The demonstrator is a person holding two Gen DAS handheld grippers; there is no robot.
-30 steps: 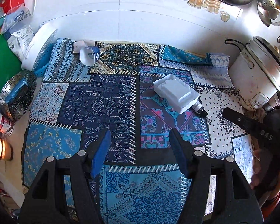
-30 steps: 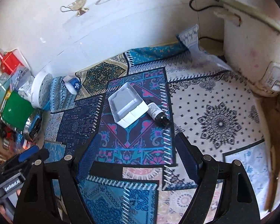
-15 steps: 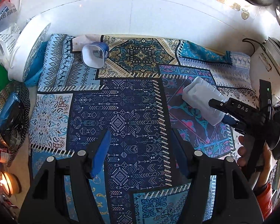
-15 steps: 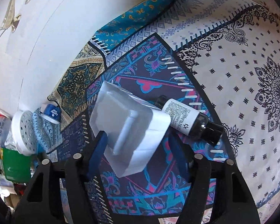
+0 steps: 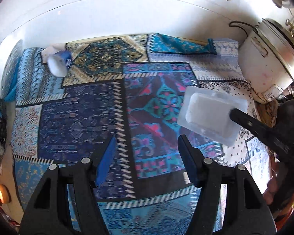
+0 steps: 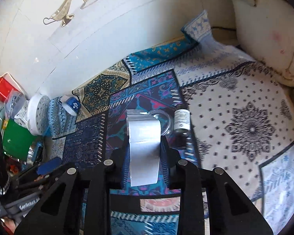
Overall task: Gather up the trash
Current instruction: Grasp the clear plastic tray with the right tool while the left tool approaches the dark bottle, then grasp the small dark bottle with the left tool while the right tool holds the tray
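Your right gripper (image 6: 144,146) is clamped on the white plastic tray (image 6: 144,143); its jaws have just been closing, and the tray now sits squeezed between the pads at the centre of the right wrist view. In the left wrist view the same tray (image 5: 209,113) appears at centre right, tilted, with a black finger (image 5: 250,125) of the right gripper reaching in from the right edge onto it.

Your left gripper (image 5: 147,156) stands with its jaws apart and nothing between the blue pads (image 5: 105,164). It hangs over the patterned cloth (image 5: 84,117) in the lower middle of the frame.

Other items to note:
- A small dark bottle (image 6: 181,125) with a white label lies on the cloth just right of the tray in the right wrist view.
- A blue and white cup (image 5: 59,64) lies on its side at the upper left of the left wrist view, well apart from the tray.
- A white rice cooker (image 5: 268,62) stands at the upper right.
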